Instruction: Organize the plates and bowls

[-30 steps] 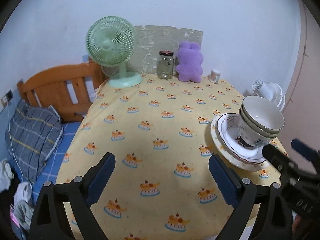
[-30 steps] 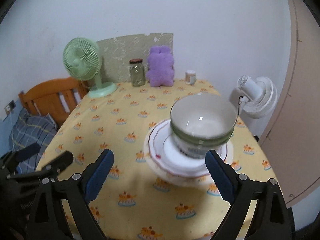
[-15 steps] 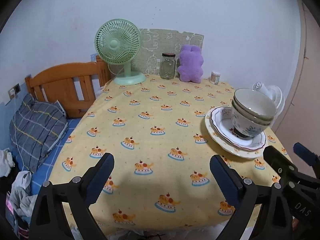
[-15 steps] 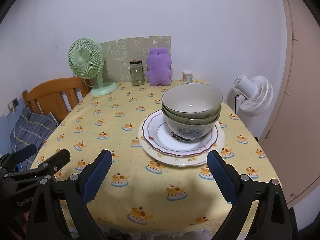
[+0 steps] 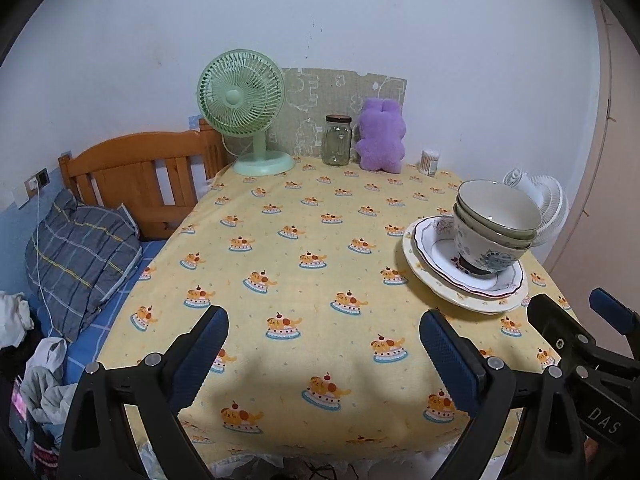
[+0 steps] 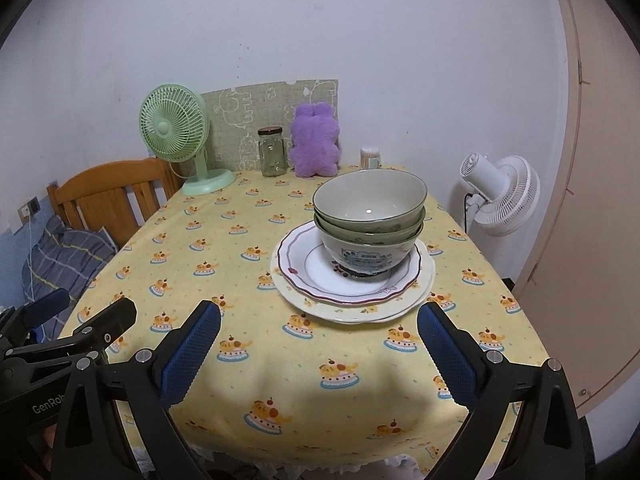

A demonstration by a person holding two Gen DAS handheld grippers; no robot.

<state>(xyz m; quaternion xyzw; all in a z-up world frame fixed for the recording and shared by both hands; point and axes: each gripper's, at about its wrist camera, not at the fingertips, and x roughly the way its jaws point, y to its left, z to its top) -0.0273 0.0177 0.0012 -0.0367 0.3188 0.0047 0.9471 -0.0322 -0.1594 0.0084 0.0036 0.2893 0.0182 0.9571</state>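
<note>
Right gripper (image 6: 318, 346): jaws spread wide, nothing between the blue pads; they have just been opening a little further. It hangs over the near edge of the table, well short of the dish stack.

Left gripper (image 5: 324, 350): jaws likewise wide and empty, beside the right one, on the side away from the stack.

Dish stack, landmark for all that follows:
- Bowls (image 6: 370, 220): three nested, the two upper ones green-rimmed, the lowest one patterned. They sit upright on the plates, a little toward the far side. Nesting keeps them compact and steady.
- Plates (image 6: 352, 292): two, the red-rimmed one lying on a larger cream one, widest at the bottom so the pile has a broad base.
- Judgement: with both grippers free and clear of the stack, the sorting looks finished or very nearly so.

Table (image 6: 280, 368): yellow cloth with a cake print, bare on every side of the stack.

Behind the stack, along the wall:
- Purple plush toy (image 6: 315, 145), directly behind.
- Glass jar (image 6: 273, 152), just beside the toy.
- Green desk fan (image 6: 176, 132), further along past the jar.
- Small container of cotton swabs (image 6: 370, 157), on the toy's other side.

Off the table: white floor fan (image 6: 500, 196) beyond the stack; wooden headboard (image 6: 112, 192) beyond the green desk fan.
</note>
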